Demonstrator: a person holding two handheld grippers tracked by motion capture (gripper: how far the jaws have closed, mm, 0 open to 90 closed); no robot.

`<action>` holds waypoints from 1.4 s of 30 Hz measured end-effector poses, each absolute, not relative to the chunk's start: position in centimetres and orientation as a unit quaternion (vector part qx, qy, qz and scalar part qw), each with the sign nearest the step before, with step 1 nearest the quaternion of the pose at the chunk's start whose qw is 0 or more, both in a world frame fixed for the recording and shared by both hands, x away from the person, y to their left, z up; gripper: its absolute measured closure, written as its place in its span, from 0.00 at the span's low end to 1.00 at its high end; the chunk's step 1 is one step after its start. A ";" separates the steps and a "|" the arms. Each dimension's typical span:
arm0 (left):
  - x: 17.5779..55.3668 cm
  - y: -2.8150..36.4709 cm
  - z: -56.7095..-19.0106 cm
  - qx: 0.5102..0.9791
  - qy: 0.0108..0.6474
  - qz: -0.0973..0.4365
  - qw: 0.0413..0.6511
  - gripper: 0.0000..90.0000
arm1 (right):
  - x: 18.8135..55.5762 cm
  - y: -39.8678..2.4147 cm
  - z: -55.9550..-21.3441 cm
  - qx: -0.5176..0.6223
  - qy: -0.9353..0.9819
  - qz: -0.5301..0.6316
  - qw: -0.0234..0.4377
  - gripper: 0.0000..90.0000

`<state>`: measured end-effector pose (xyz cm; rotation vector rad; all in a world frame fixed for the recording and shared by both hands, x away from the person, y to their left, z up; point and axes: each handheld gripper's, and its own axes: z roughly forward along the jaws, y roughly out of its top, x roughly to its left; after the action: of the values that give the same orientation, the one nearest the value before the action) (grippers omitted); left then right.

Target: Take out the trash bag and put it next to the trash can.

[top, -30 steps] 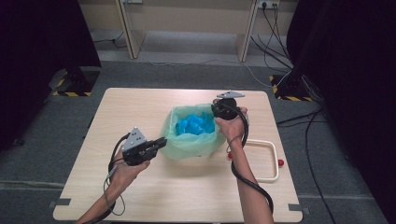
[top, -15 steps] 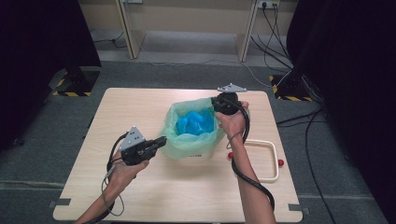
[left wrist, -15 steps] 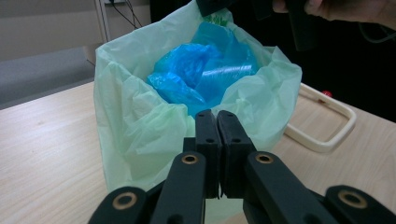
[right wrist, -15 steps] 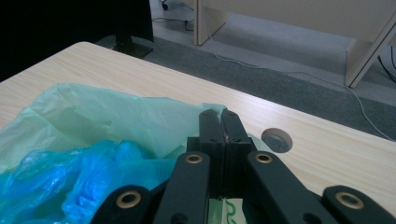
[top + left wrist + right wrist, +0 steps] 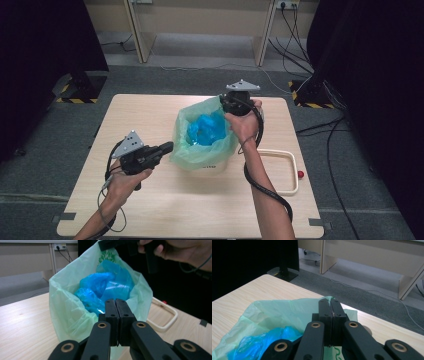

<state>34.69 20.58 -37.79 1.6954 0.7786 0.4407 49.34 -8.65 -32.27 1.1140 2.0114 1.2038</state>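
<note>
1. high view: a thin pale green plastic bag [image 5: 202, 150] stands open near the middle of the light wooden table [image 5: 165, 210], lining a white bin whose lower front shows below the bag's folded edge. a crumpled blue plastic bag [image 5: 206, 131] lies inside it. a small dark print sits on the white front below the green rim, too small to read.
2. high view: the left gripper [image 5: 167, 146] lies level, its tips at the near left rim of the green bag; the right gripper [image 5: 231, 106] is at the far right rim. a cream rounded rectangular tray frame [image 5: 292, 172] lies on the table right of the bag, with a small red ball [image 5: 300, 174] just beside its outer edge.
3. left gripper view: the left gripper [image 5: 116, 303] has its jaws clenched together on the near rim of the green bag [image 5: 67, 315], the film pinched between the pads. the blue bag [image 5: 105, 288] sits inside. a green printed pattern near the far rim cannot be read.
4. right gripper view: the right gripper [image 5: 329, 305] has its jaws clamped on the far rim of the green bag [image 5: 287, 308]. a green printed mark shows at the bottom edge, unreadable.
</note>
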 end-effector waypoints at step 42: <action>35.3 21.2 -37.7 0.736 0.335 0.187 0.558 1.00 | 49.2 -8.0 -31.1 0.412 0.740 0.463 0.263 1.00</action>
<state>35.26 21.19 -37.75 1.7362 0.7905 0.4405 49.17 -8.03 -31.06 1.1148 2.0006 1.2516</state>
